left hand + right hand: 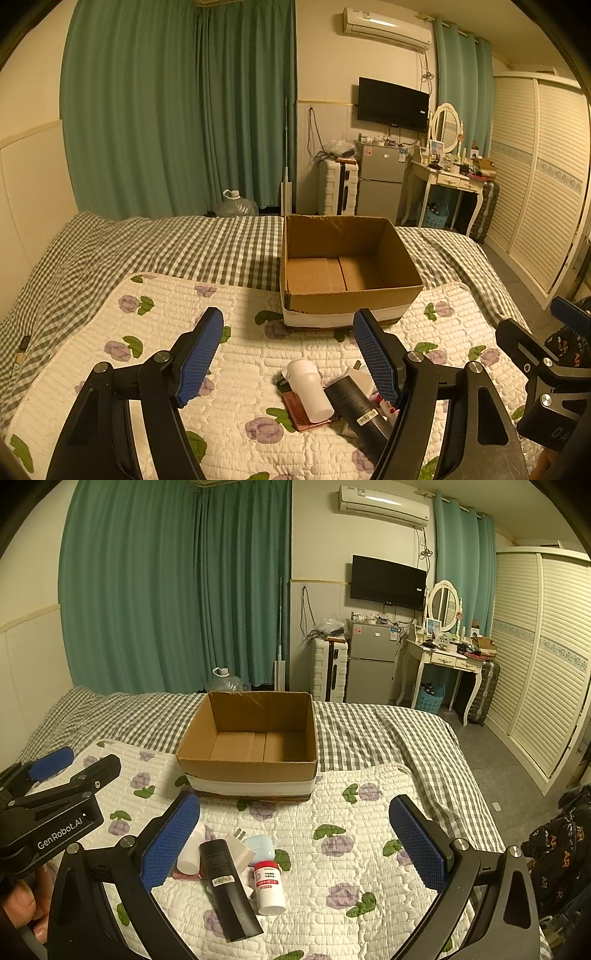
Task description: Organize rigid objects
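Observation:
An open, empty cardboard box (pixel 347 295) (pixel 255 775) stands on the bed. In front of it, on the quilted floral mat, lies a small pile: a black cylinder (pixel 231 886) (pixel 356 410), a white bottle with a red label (pixel 269 886), a white bottle (pixel 310 387) (pixel 190 853), a white plug (pixel 240 849), a pale blue case (pixel 260 845) and a reddish flat item (pixel 303 413). My left gripper (pixel 288 358) is open above the pile's left side. My right gripper (pixel 295 843) is open over the pile, holding nothing.
The floral mat (pixel 332 871) lies over a checked bedspread (pixel 184 243). Beyond the bed are green curtains, a water jug (pixel 236 205), a small fridge (pixel 369 672), a dressing table (pixel 447 661) and a louvred wardrobe (pixel 546 664). A dark garment (pixel 561 849) lies at right.

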Tool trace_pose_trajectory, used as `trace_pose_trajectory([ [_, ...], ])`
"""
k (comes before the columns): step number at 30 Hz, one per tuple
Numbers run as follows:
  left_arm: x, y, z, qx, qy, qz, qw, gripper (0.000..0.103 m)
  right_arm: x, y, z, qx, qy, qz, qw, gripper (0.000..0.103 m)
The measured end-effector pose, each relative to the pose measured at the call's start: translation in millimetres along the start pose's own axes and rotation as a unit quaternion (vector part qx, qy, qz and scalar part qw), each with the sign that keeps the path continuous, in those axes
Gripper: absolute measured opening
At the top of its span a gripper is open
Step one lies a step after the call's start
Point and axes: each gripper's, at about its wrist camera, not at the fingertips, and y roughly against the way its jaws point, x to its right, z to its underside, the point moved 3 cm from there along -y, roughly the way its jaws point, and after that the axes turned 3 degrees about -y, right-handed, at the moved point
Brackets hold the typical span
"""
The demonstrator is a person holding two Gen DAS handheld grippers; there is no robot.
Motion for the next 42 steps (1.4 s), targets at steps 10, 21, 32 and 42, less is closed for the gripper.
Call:
trace_pose_trajectory([
  [10, 3, 2, -2, 0.006, -0.006, 0.006, 0.9999, 0.076, 0, 3, 0, 0.005, -0.002, -0.001, 1.0, 0.103],
  [21, 3, -2, 3, 0.014, 0.002, 0.006, 0.9999, 0.076, -2, 9, -3, 0.015, 0.011, -0.004, 1.0, 0.103],
  [32, -17, -23, 8, 0.022, -0.007, -0.001, 0.9997, 0.076, 13, 9, 0, 0.047, 0.009, 0.017, 0.999, 0.103],
  [42, -20, -63, 32, -0.028, -0.005, -0.009, 0.9996, 0.076, 19, -24, 17, 0.002, 0.005, 0.007, 1.0, 0.103],
])
